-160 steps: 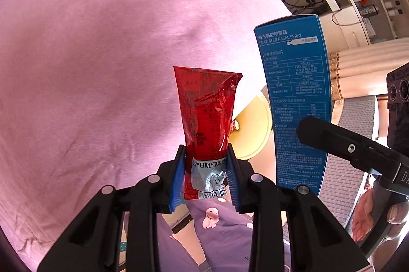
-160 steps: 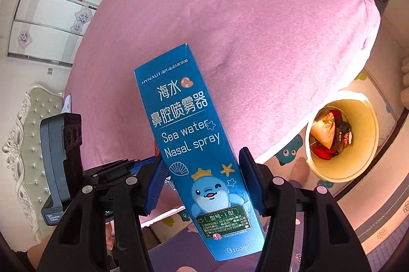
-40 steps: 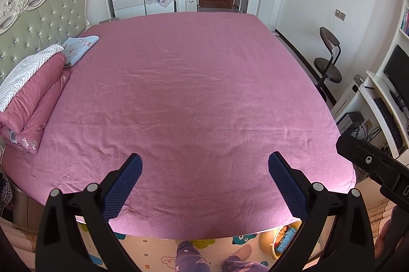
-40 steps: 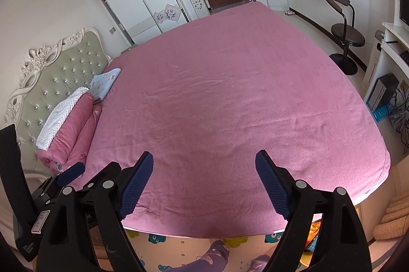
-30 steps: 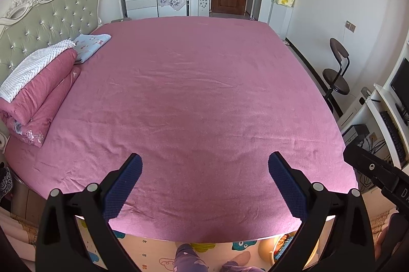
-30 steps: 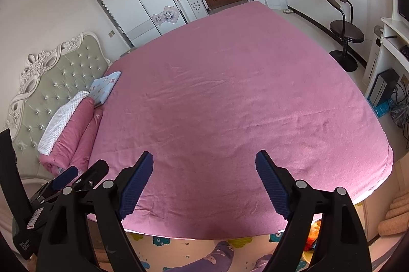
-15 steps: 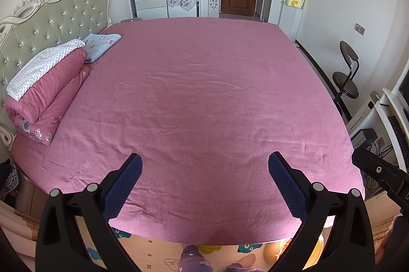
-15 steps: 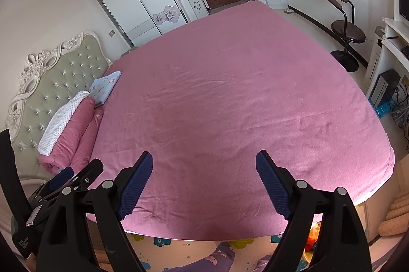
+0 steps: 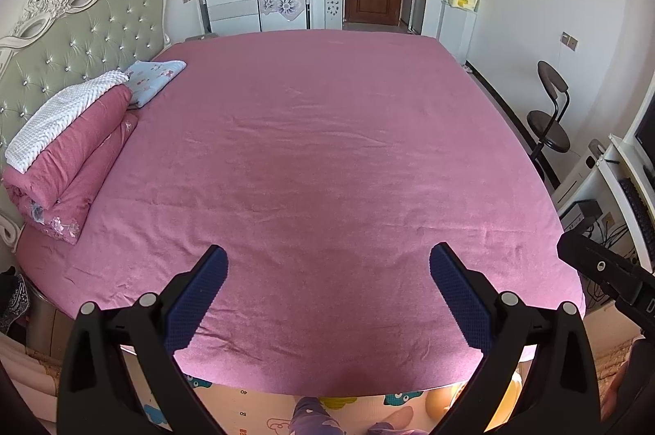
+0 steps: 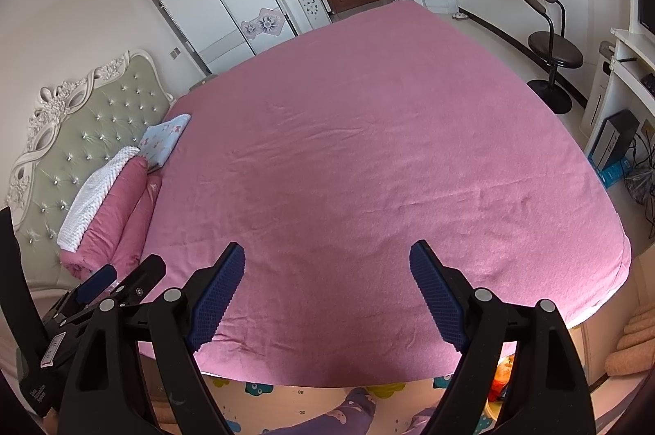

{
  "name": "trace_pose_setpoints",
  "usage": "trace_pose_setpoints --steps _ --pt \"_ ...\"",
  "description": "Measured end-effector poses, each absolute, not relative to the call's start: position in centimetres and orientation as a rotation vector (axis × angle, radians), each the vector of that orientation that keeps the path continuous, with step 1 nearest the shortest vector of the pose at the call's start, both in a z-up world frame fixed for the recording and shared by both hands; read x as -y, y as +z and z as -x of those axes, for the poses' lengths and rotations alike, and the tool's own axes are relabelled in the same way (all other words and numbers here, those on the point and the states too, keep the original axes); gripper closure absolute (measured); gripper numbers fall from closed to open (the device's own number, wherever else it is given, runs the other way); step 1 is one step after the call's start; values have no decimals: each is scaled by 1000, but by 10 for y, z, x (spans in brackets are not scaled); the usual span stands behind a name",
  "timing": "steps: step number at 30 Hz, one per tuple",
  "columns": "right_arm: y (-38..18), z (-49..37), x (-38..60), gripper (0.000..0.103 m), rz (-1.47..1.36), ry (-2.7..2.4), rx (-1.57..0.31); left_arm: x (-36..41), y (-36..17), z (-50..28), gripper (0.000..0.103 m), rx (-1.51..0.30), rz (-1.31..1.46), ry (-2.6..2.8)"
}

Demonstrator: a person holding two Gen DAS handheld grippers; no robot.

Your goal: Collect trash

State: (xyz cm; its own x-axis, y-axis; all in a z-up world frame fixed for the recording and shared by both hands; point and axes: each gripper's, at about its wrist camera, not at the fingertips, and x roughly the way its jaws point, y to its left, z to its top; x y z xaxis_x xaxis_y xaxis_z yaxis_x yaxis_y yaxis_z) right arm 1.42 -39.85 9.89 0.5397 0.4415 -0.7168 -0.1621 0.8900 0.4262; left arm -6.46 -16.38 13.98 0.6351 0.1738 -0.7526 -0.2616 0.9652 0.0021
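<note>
My left gripper (image 9: 327,271) is open and empty, held above the near edge of a large bed with a pink sheet (image 9: 319,156). My right gripper (image 10: 327,267) is open and empty too, over the same edge of the bed (image 10: 368,148). No trash lies on the sheet. A yellow bin (image 9: 507,400) shows partly behind my left gripper's right finger, on the floor at the bed's foot. In the right wrist view, red trash in the bin (image 10: 501,373) peeks out at the lower right. The left gripper (image 10: 98,285) shows at the right view's lower left.
A rolled pink quilt (image 9: 65,165) and a blue pillow (image 9: 155,75) lie by the green headboard (image 9: 77,50). A black stool (image 9: 548,132) and a white desk (image 9: 626,181) stand on the right. The person's feet (image 9: 315,414) stand on a cartoon floor mat.
Five seconds ago the left gripper held a red wrapper and the right a blue nasal spray box; both are now open and empty. Over the last second both views tilted up slightly.
</note>
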Motion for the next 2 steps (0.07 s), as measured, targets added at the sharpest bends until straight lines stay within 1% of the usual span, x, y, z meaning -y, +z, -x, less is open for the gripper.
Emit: trace_pose_setpoints --steps 2 --pt "99 -16 397 23 -327 367 -941 163 138 63 4 -852 113 247"
